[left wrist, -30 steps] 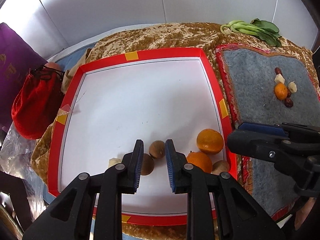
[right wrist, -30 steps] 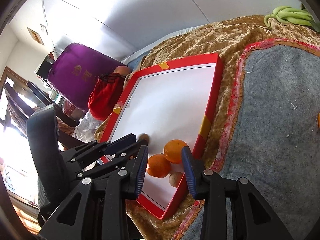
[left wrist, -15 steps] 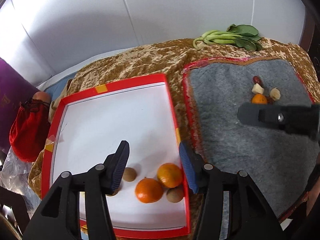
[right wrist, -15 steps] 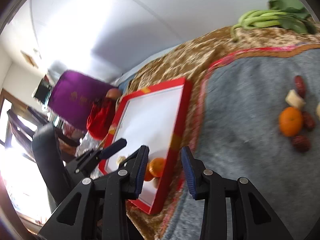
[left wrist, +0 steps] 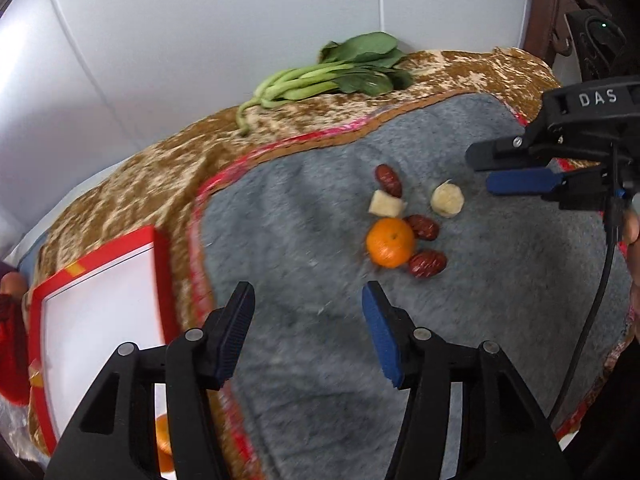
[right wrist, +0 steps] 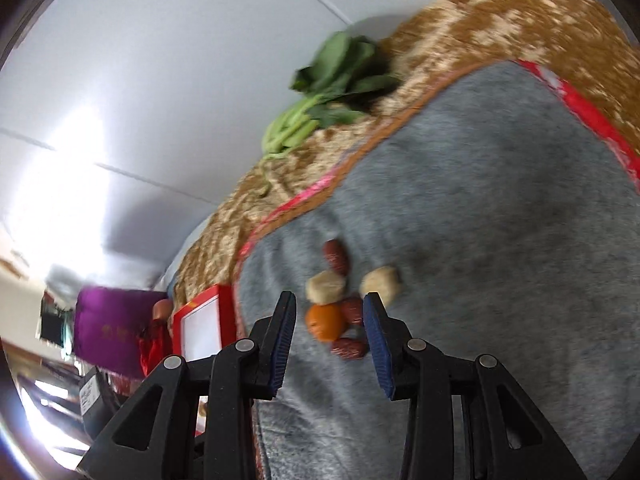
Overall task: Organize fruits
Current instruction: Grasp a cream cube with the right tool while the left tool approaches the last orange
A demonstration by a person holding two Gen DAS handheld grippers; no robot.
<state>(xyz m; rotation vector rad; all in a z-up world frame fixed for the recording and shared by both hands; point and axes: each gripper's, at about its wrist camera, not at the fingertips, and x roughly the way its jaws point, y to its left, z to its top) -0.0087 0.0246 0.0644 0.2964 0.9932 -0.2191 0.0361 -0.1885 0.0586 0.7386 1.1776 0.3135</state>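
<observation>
A small orange (left wrist: 390, 242) lies on the grey mat (left wrist: 500, 280) with three red dates (left wrist: 427, 263) and two pale fruit pieces (left wrist: 447, 199) around it. My left gripper (left wrist: 306, 318) is open and empty above the mat, short of the cluster. My right gripper (right wrist: 329, 322) is open, low over the mat, with the orange (right wrist: 325, 321) and a date (right wrist: 349, 349) just beyond its tips. It also shows in the left wrist view (left wrist: 516, 168) to the right of the cluster. The red-rimmed white tray (left wrist: 100, 312) lies to the left and holds an orange (left wrist: 163, 454).
A bunch of green leafy vegetable (left wrist: 332, 76) lies on the brown patterned cloth (left wrist: 152, 184) behind the mat. A red bag (left wrist: 12, 360) sits left of the tray. A purple box (right wrist: 112, 328) stands beyond the tray. A white wall is at the back.
Both grippers have swung from the tray rightward to the grey mat. The left jaws have opened wider. The fruit cluster is now close in front of both.
</observation>
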